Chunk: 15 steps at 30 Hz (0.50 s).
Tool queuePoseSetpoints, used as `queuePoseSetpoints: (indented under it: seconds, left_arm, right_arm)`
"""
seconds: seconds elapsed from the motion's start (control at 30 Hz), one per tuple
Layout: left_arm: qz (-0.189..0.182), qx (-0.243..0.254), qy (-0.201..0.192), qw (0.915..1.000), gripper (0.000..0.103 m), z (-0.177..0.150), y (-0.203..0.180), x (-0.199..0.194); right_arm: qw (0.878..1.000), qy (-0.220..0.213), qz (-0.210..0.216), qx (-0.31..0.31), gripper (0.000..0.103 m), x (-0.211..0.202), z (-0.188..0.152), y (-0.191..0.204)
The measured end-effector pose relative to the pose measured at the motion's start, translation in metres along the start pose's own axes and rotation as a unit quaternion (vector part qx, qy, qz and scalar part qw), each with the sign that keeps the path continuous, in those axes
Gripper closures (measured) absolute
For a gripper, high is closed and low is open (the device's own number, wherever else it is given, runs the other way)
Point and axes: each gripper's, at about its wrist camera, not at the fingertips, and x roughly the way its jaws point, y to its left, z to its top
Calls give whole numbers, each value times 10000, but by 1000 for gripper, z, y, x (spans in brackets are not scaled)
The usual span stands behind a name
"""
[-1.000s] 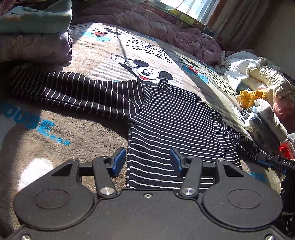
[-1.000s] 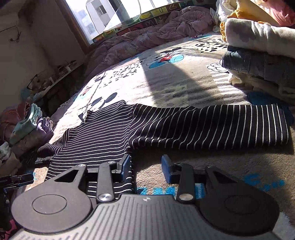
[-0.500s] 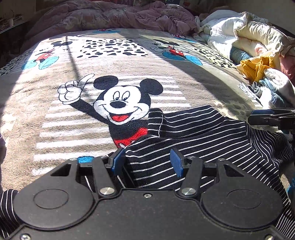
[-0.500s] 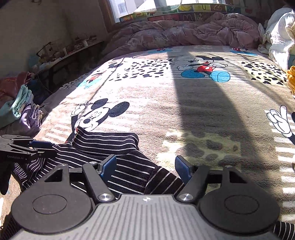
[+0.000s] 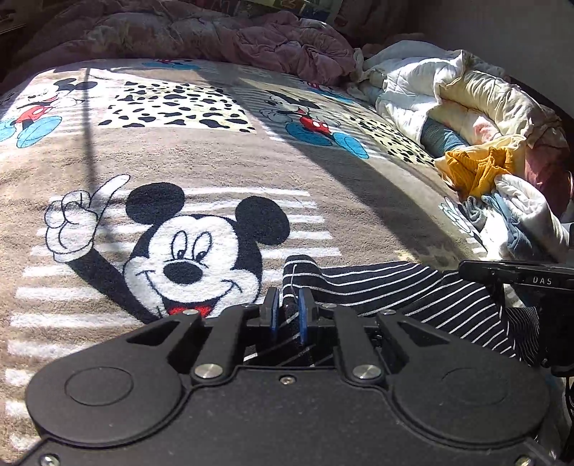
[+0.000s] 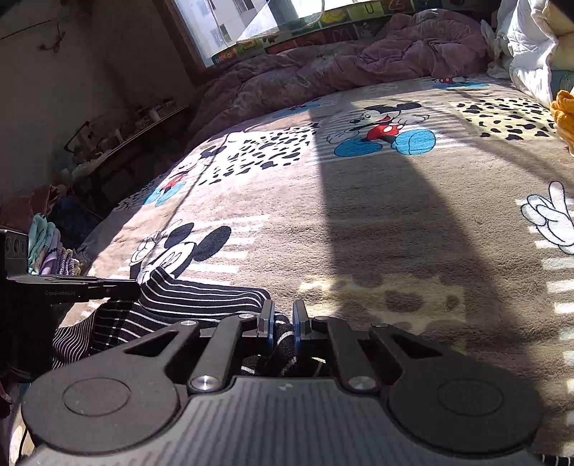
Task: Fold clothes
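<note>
A black shirt with thin white stripes lies bunched on the Mickey Mouse blanket. In the left wrist view my left gripper is closing, and its blue pads pinch a fold of the shirt near the collar. At that view's right edge, the right gripper shows over the same cloth. In the right wrist view my right gripper is closing too, pads pressed on dark striped fabric. The left gripper reaches in from the left onto the shirt's raised fold.
A heap of loose clothes, white, yellow and blue, lines the bed's right side. A crumpled purple duvet lies at the far end under a window. Folded garments are stacked at the left edge.
Both grippers moved from the spread shirt's lower part up to its collar end, then shut on the fabric. The shirt, flat a second ago, is now bunched between them.
</note>
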Motion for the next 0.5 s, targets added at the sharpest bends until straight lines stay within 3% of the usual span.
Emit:
queuePoseSetpoints:
  seconds: [0.07,0.1,0.13,0.2,0.27,0.33,0.5]
  left_arm:
    - [715,-85,307,9969,94,-3,6,19]
    - [855,-119,339,9957,94,-5,8,20]
    - [867,-213,213,9958,93,-9,9,10]
    - [912,-360,-108,9951,85,-17,7,-18]
    - [1064,-450,-539,9918,59,-38,-4,-66]
    - [991,-713,-814,9892,47,-68,-14,-110]
    - [864,-1602,-931,9789,47,-157,-41,-195]
  right_arm:
    - [9987,415,-203,233,88,24,4,-9]
    - [9966,644,-398,332,81,34,3,-11]
    - [9961,627,-555,287,81,33,2,-7]
    - [9970,299,-704,70,62,15,-1,5]
    - [9972,-48,-748,-62,46,-16,-7,15]
    - [9977,-363,-520,221,44,-60,-25,17]
    - [9908,-461,-265,1241,41,-147,-111,14]
